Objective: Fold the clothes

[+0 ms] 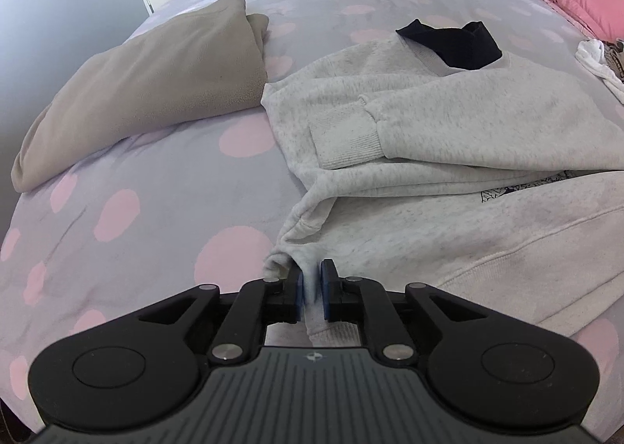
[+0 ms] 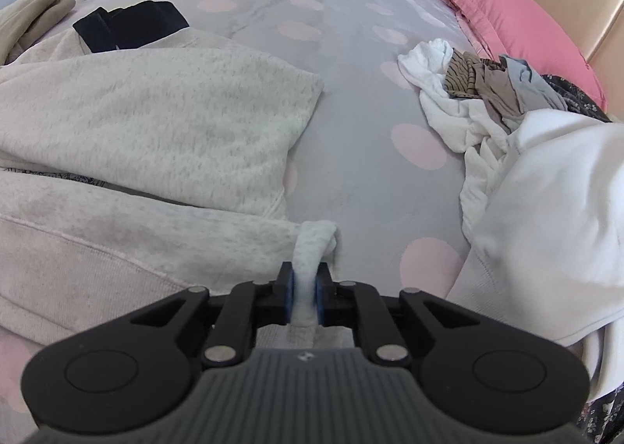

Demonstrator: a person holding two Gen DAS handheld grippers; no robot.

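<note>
A light grey sweatshirt [image 1: 448, 124] lies on the bed, partly folded, with a ribbed cuff [image 1: 347, 136] laid across its body. My left gripper [image 1: 312, 288] holds a bunched corner of its hem at the left side, with the fabric filling the narrow gap between the blue pads. In the right wrist view the same sweatshirt [image 2: 156, 112] spreads to the left. My right gripper [image 2: 304, 294] pinches the hem's other corner, and a strip of cloth rises from between its pads. Both grippers point down at the bed.
The bedspread [image 1: 136, 249] is grey with pink dots. A folded beige garment [image 1: 156, 81] lies to the left and a black item [image 1: 452, 42] sits at the sweatshirt's collar. A pile of mixed clothes [image 2: 479, 93], a white garment [image 2: 546, 210] and a pink pillow [image 2: 507, 11] are at the right.
</note>
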